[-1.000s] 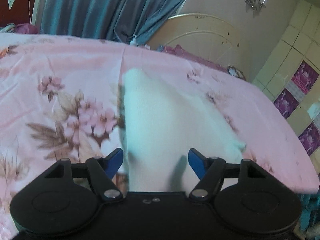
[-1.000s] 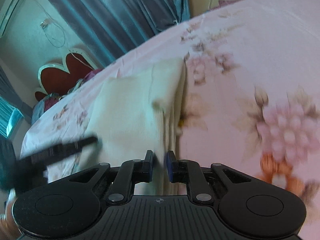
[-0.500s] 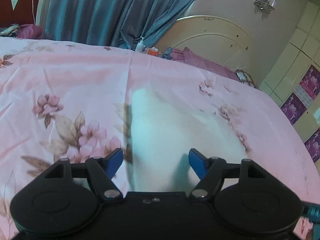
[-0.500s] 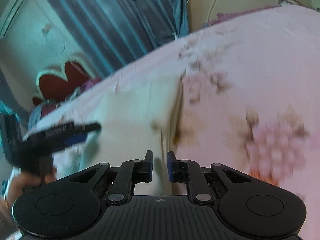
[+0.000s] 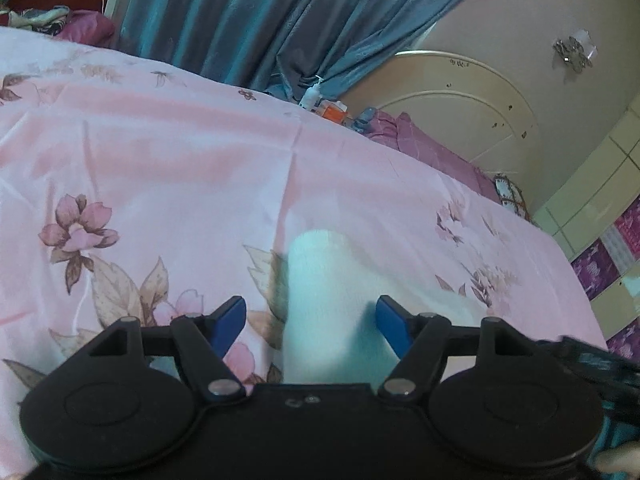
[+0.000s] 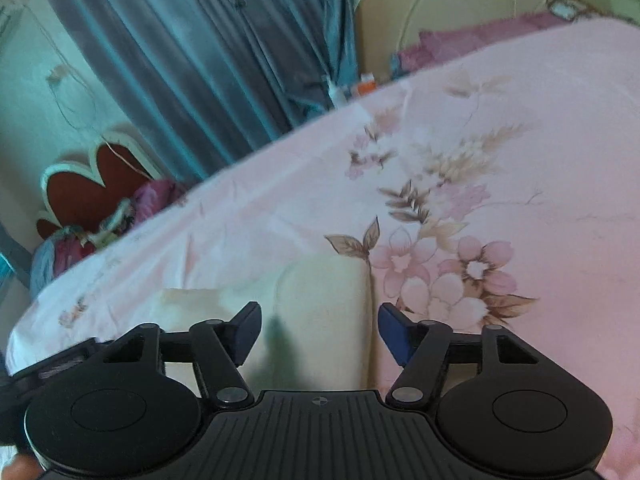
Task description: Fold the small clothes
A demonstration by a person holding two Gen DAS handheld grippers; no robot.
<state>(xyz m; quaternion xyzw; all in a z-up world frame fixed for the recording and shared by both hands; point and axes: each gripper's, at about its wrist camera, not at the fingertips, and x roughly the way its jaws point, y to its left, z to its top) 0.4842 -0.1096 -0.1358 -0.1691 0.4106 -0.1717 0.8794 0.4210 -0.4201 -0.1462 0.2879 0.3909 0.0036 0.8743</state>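
Observation:
A small white garment (image 5: 324, 300) lies folded on the pink floral bedsheet (image 5: 180, 168), seen close in front of both cameras. My left gripper (image 5: 310, 322) hangs over its near end, jaws wide and clear of the cloth. In the right wrist view the same garment (image 6: 324, 312) shows cream, with a flatter part (image 6: 192, 300) to its left. My right gripper (image 6: 318, 330) is opening over it; the cloth lies below the gap and the pads do not press it. The other gripper's body (image 5: 596, 360) shows at the right edge of the left wrist view.
Blue curtains (image 5: 248, 20) hang behind the bed. A cream headboard (image 5: 460, 100) and purple pillows (image 5: 424, 144) stand at the far right, small bottles (image 5: 316, 96) beside them. A red heart-shaped headboard (image 6: 92, 184) with piled clothes is at far left. The bed edge drops at right.
The right gripper let go of the garment's edge and its jaws spread. Both grippers drew back toward the near end of the garment, which now lies flat on the sheet.

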